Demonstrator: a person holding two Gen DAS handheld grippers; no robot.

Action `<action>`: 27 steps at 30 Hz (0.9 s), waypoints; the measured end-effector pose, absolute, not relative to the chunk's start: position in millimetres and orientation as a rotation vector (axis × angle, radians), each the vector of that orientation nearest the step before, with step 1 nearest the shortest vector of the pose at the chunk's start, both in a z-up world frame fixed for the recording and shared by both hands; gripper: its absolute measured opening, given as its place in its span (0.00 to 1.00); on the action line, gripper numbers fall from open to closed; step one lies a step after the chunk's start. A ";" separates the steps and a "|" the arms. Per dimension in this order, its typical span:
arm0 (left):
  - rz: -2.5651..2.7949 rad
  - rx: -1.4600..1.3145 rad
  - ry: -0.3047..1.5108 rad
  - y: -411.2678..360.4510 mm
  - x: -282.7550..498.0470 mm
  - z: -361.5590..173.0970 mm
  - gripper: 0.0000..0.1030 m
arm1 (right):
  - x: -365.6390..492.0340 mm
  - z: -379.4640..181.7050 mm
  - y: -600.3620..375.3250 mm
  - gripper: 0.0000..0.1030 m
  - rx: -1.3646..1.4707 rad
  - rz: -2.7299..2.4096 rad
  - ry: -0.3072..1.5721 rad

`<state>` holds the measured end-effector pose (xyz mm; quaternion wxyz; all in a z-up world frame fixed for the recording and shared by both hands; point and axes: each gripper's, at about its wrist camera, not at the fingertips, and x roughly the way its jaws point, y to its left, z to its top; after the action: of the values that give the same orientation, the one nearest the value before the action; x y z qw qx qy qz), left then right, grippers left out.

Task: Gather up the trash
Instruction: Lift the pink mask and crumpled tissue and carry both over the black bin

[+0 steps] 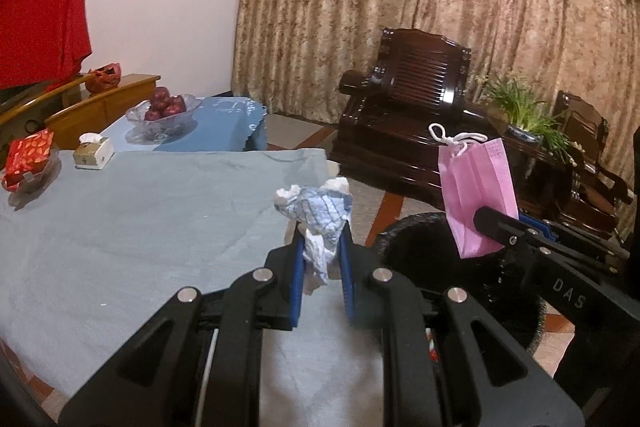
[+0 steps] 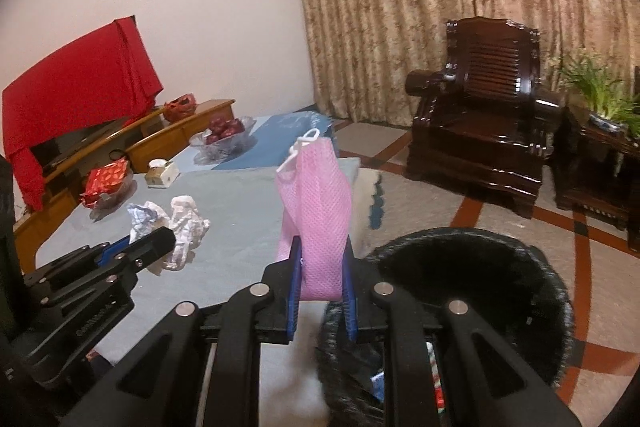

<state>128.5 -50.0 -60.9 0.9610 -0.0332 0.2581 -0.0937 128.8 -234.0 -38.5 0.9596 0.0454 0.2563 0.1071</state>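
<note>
Left gripper (image 1: 322,227) clamped on a crumpled white-and-blue paper wad (image 1: 316,215), held above the grey-clothed table (image 1: 120,227) near its edge. Right gripper (image 2: 320,247) clamped on a pink face mask (image 2: 316,211), ear loops up top, held beside the black bin (image 2: 460,275) rim. Bin sits on the floor just off the table; sth. inside, prob. wrappers, too dim to tell. Further back on the table: tissue box (image 1: 94,151), red packet (image 1: 30,157), glass bowl of apples (image 1: 164,111). Dark wood armchair (image 2: 484,127) and curtain (image 1: 400,7) beyond.
</note>
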 end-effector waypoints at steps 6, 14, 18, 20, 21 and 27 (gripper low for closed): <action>-0.257 -0.040 0.527 -77.6 124.8 -62.1 0.15 | 116.3 -39.3 -264.2 0.17 0.100 0.150 0.506; -0.345 -0.006 0.531 -114.8 130.0 -70.8 0.15 | 104.9 -47.8 -305.6 0.17 0.122 0.047 0.517; -0.378 0.001 0.535 -130.9 133.7 -75.8 0.15 | 104.2 -52.1 -323.5 0.17 0.121 0.001 0.523; -0.394 0.006 0.539 -140.2 136.5 -79.0 0.15 | 104.0 -54.6 -332.1 0.17 0.122 -0.014 0.524; -0.405 0.007 0.543 -145.2 138.6 -80.8 0.15 | 104.6 -56.0 -335.3 0.17 0.122 -0.021 0.527; -0.457 0.033 0.570 -168.9 149.3 -96.7 0.15 | 109.1 -67.4 -353.0 0.17 0.127 -0.058 0.553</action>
<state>149.3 -168.9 -96.7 0.9339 0.0163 0.2785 -0.2235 109.1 -353.0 -67.4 0.9597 0.0626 0.2726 -0.0286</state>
